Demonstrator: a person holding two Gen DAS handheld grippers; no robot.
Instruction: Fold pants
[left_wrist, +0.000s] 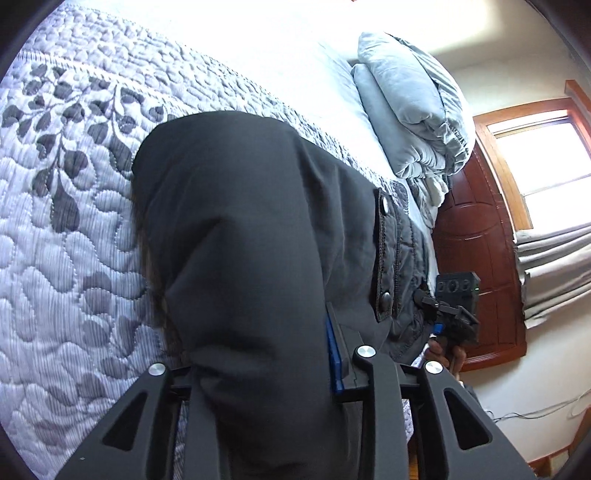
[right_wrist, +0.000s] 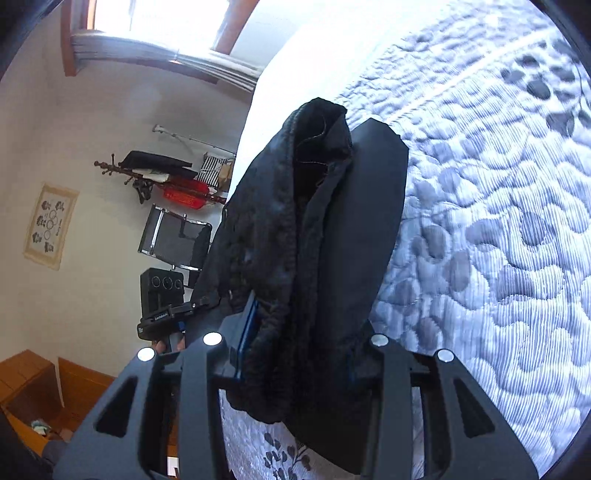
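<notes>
The black pants (left_wrist: 240, 221) hang bunched over a quilted bed (left_wrist: 55, 258). In the left wrist view my left gripper (left_wrist: 258, 332) is shut on the pants. One blue pad (left_wrist: 334, 354) presses the cloth and the other finger is hidden under it. A flap with snap buttons (left_wrist: 386, 251) lies to the right. My right gripper (left_wrist: 456, 306) shows small beyond it, held by a hand. In the right wrist view my right gripper (right_wrist: 295, 332) is shut on a thick fold of the pants (right_wrist: 314, 221). The left gripper (right_wrist: 162, 295) appears to its left.
A folded grey duvet and pillows (left_wrist: 413, 110) lie against a wooden headboard (left_wrist: 472, 258) under a window (left_wrist: 535, 166). Beside the bed (right_wrist: 498, 221) stand a black chair (right_wrist: 173, 236), a coat rack (right_wrist: 166, 177) and wooden furniture (right_wrist: 37, 387).
</notes>
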